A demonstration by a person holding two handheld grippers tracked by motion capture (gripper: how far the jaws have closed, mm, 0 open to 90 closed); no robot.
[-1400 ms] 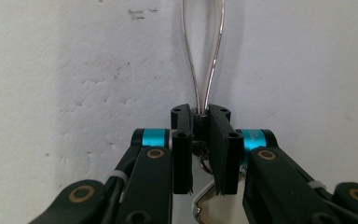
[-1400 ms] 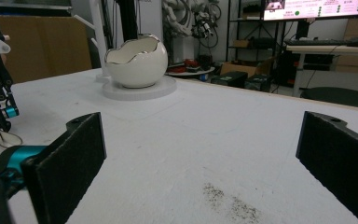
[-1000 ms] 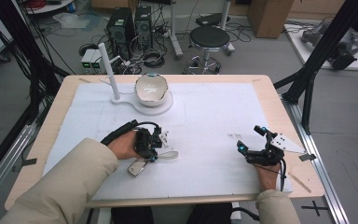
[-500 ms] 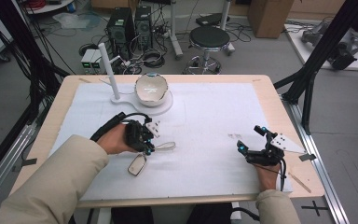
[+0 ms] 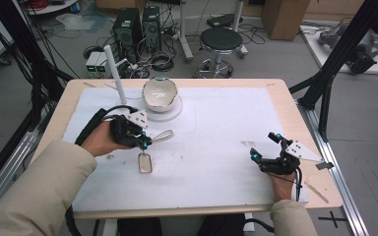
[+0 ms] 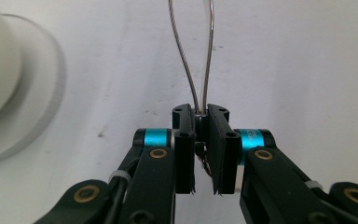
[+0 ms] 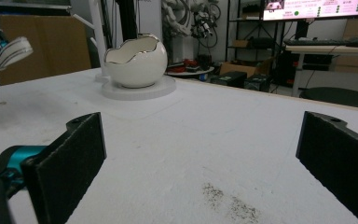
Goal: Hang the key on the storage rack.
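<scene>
The right gripper [image 5: 264,148] is resting low over the white-covered tabletop [image 5: 216,123] at the near right, held by the person's right hand [image 5: 279,183]. Its fingers [image 7: 70,158] are standing wide apart with nothing between them; a patch of dark specks [image 7: 230,203] is lying on the cover just ahead of them.

At the near left, the person's left hand [image 5: 101,139], in a beige sleeve [image 5: 34,191], is holding the left gripper [image 5: 145,141]. Its fingers [image 6: 184,140] are pressed nearly together and are pinching the two ends of a thin wire loop [image 6: 193,51], which is extending straight ahead of the tips. In the high view the loop [image 5: 161,136] is pointing toward the middle of the tabletop. A small oblong pale object [image 5: 144,162] is lying on the cover just nearer than the left gripper; what it is cannot be told.

Farther back, a white egg-shaped bowl with a jagged metallic rim [image 5: 159,94] is sitting on a round white base [image 5: 176,109]. A white post [image 5: 115,73] is standing just beside it at the far left.
</scene>
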